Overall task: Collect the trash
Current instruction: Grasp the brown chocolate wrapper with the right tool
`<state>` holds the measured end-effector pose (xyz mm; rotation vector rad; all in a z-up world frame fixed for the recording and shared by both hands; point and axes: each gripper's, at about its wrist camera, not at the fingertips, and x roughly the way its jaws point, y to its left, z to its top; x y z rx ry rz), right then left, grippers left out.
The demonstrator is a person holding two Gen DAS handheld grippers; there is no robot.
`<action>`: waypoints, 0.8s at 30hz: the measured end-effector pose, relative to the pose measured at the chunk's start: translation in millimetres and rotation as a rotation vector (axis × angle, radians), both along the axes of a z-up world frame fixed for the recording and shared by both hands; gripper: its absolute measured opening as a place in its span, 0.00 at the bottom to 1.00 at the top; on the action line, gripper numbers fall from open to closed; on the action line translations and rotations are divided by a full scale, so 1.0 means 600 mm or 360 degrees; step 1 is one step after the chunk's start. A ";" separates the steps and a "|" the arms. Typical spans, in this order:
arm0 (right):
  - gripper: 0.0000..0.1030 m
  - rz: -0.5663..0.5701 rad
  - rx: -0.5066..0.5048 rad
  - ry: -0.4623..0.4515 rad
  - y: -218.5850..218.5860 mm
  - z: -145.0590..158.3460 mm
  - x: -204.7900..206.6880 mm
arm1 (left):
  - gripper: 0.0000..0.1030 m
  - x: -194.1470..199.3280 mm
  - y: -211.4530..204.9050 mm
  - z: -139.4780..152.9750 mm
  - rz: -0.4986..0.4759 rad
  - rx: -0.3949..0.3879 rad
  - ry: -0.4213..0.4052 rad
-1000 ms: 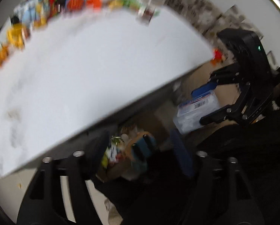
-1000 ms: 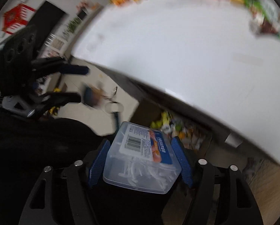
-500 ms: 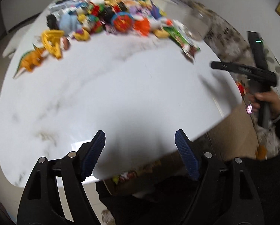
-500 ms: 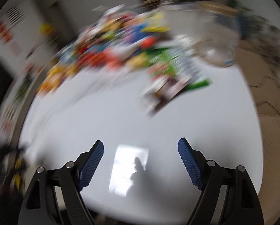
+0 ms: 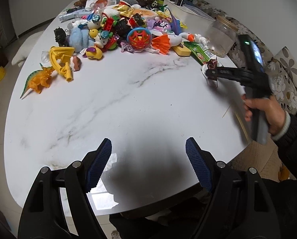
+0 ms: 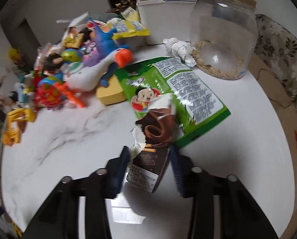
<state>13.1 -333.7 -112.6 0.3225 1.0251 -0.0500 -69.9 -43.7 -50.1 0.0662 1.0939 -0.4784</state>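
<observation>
The right tool (image 6: 148, 171) straddles the torn brown snack box (image 6: 148, 167) on the desk (image 6: 68, 139), fingers apart, seemingly not yet clamped; the grasp step is in hand, closing comes next. The left tool (image 5: 148, 165) hovers open, empty.

Torn brown wrapper (image 6: 150, 159) on table (image 6: 68, 159)

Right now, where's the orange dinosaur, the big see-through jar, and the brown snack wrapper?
orange dinosaur (image 5: 38, 79): left wrist view, on its body.
jar (image 6: 222, 33): right wrist view, on its clear wall.
brown snack wrapper (image 6: 154, 139): right wrist view, on its torn upper part, between the fingers of the right gripper (image 6: 148, 171).
</observation>
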 end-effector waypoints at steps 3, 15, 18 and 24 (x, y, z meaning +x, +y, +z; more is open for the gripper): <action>0.06 0.0091 0.0101 -0.0010 -0.007 0.004 -0.025 | 0.73 0.010 -0.012 -0.005 -0.0017 -0.0015 0.0013; 0.02 0.0198 0.0248 -0.0117 -0.023 0.055 -0.125 | 0.73 0.066 -0.042 -0.013 -0.0013 -0.0014 -0.0060; 0.02 0.0234 0.0232 -0.0130 -0.015 0.075 -0.140 | 0.73 0.118 -0.047 -0.016 0.0070 -0.0041 -0.0076; 0.02 0.0226 0.0266 -0.0170 -0.009 0.114 -0.173 | 0.73 0.245 -0.117 -0.018 -0.0014 0.0063 -0.0227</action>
